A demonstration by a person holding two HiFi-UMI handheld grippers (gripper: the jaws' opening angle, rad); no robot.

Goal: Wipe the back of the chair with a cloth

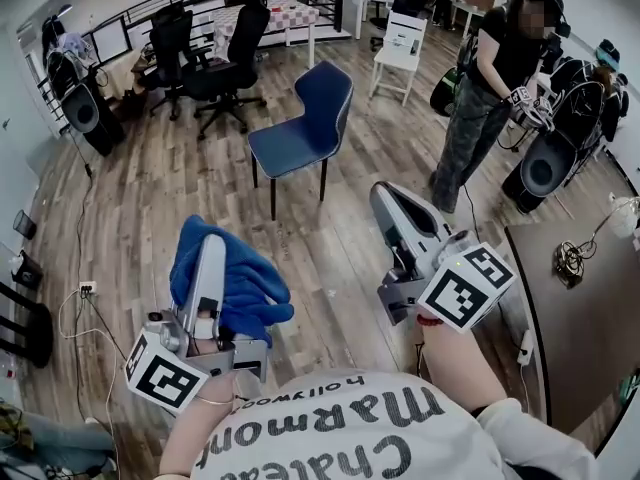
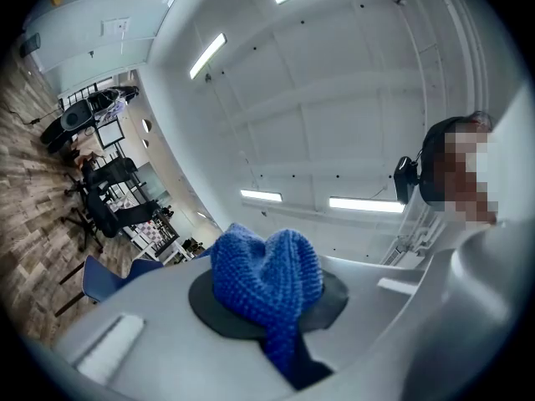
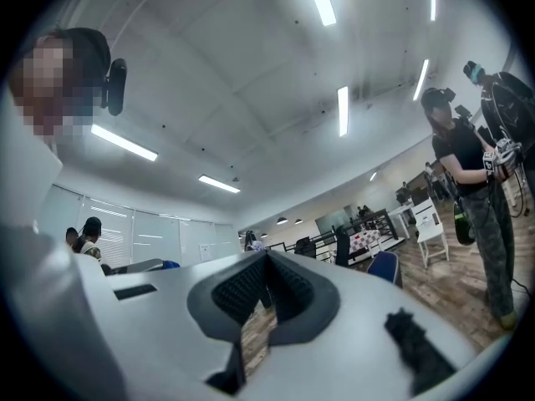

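Observation:
A blue chair (image 1: 305, 128) stands on the wood floor ahead of me, its back on the right side; it also shows small in the left gripper view as the blue chair (image 2: 104, 278) and in the right gripper view as the blue chair (image 3: 386, 266). My left gripper (image 1: 208, 246) is held low and near me, shut on a blue knitted cloth (image 1: 240, 283) that bunches between its jaws, the blue cloth (image 2: 267, 278) filling the left gripper (image 2: 267, 299). My right gripper (image 1: 385, 196) is raised at the right, well short of the chair; the right gripper (image 3: 266, 284) is shut with nothing in it.
A person (image 1: 495, 88) stands at the right beside a round black case (image 1: 548, 163). Black office chairs (image 1: 215, 68) and a white chair (image 1: 400, 53) stand behind the blue chair. A dark table (image 1: 575, 318) is at my right, a power strip (image 1: 523, 346) and cables (image 1: 85, 313) on the floor.

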